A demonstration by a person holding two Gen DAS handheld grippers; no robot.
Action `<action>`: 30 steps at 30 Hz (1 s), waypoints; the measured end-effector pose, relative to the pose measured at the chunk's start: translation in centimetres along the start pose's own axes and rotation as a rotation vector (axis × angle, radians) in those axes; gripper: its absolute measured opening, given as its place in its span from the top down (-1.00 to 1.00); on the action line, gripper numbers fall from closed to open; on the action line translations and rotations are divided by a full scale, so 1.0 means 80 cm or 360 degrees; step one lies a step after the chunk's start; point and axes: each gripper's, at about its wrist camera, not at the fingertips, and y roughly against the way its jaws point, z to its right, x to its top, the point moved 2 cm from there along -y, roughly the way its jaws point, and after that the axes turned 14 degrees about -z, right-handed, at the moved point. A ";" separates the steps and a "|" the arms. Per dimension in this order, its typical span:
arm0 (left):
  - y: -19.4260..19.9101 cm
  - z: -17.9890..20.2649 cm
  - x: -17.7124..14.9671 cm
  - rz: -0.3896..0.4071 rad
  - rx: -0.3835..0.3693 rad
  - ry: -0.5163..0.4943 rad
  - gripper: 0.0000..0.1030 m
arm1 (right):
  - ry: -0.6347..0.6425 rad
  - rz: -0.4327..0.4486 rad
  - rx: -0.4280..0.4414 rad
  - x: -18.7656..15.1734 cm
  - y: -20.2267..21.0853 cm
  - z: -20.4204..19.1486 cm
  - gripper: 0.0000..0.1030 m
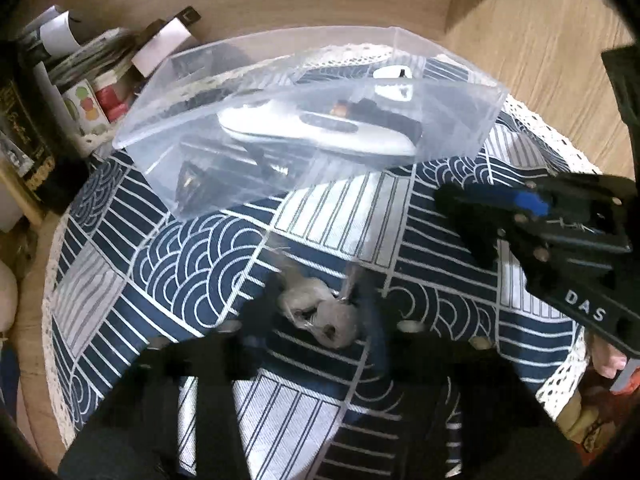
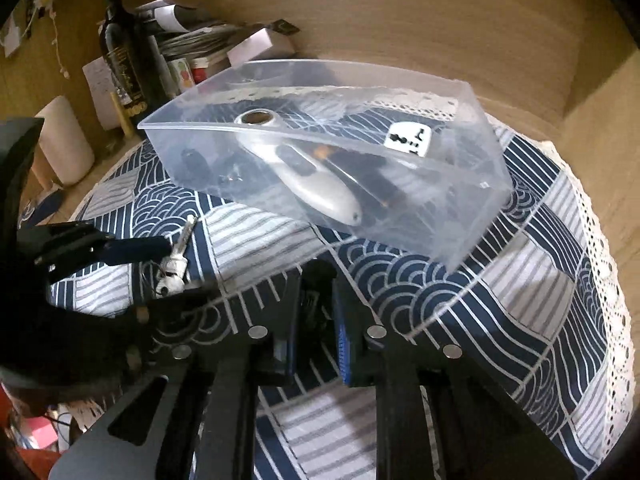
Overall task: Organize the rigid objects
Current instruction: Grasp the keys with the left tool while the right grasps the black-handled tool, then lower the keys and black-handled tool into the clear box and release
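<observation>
left claw [image 1: 316, 316] pinches a light, floppy, jangly silver key bunch with white charm [image 1: 320, 312] at its charm, right claw [image 2: 316, 312] pressed on a small dark stiff object [image 2: 314, 308].

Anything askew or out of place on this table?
The clear plastic bin looks tipped rather than flat on the patterned cloth; inside, the grey handheld device lies slanted. Nothing looks spilled or broken.

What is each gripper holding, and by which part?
Left gripper: the key bunch, gripped at its white charm. Right gripper: shut on a small dark item, too dark to identify.
</observation>
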 end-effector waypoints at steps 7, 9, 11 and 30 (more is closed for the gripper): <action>0.013 -0.019 -0.015 0.0021 -0.0035 0.0112 0.55 | 0.0010 0.0015 0.0005 -0.014 0.011 0.007 0.73; 0.021 -0.025 -0.024 0.0033 -0.0028 0.0137 0.55 | 0.0000 0.0034 0.0019 -0.016 0.015 0.010 0.74; 0.031 -0.031 -0.029 0.0060 -0.0023 0.0164 0.55 | -0.0023 0.0055 0.0023 -0.016 0.021 0.012 0.78; 0.155 -0.040 0.021 0.0508 0.0014 0.0135 0.56 | -0.0018 0.0429 -0.0032 0.032 0.111 0.009 0.79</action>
